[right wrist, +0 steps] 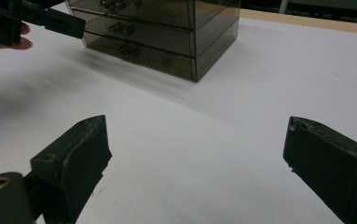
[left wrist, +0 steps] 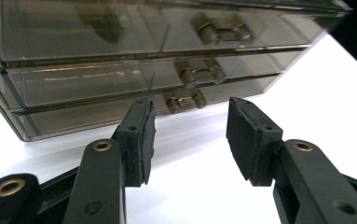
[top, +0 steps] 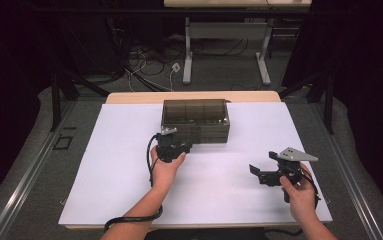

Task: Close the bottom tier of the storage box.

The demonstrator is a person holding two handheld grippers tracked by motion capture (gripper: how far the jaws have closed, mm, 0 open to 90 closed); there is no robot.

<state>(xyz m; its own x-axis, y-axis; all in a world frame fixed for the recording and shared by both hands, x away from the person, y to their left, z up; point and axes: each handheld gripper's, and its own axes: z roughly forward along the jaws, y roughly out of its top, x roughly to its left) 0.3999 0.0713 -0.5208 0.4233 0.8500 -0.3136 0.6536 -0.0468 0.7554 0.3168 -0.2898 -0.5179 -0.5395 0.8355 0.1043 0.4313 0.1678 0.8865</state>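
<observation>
Across the middle of the high view spreads the white rectangular tabletop sheet (top: 129,190), laid on a wood-edged table. At about twelve o'clock on that sheet stands the smoky translucent plastic drawer chest (top: 195,120), three shallow drawers stacked, each with a small metal handle; in the left gripper view the handles (left wrist: 184,100) line up one above another just beyond the jaws. At roughly seven o'clock from the chest, close against its front lower corner, is the black two-jaw left gripper (top: 179,148) in the person's left hand (top: 165,170). Its jaws stand partly apart, nothing between the pads, pointing at the lowest drawer's handle without touching it. At about four o'clock on the sheet, well apart from the chest, the black right gripper with its grey three-cornered plate (top: 258,172) is held in the right hand (top: 299,195); its jaws stand wide, with bare white sheet between them and nothing gripped.
</observation>
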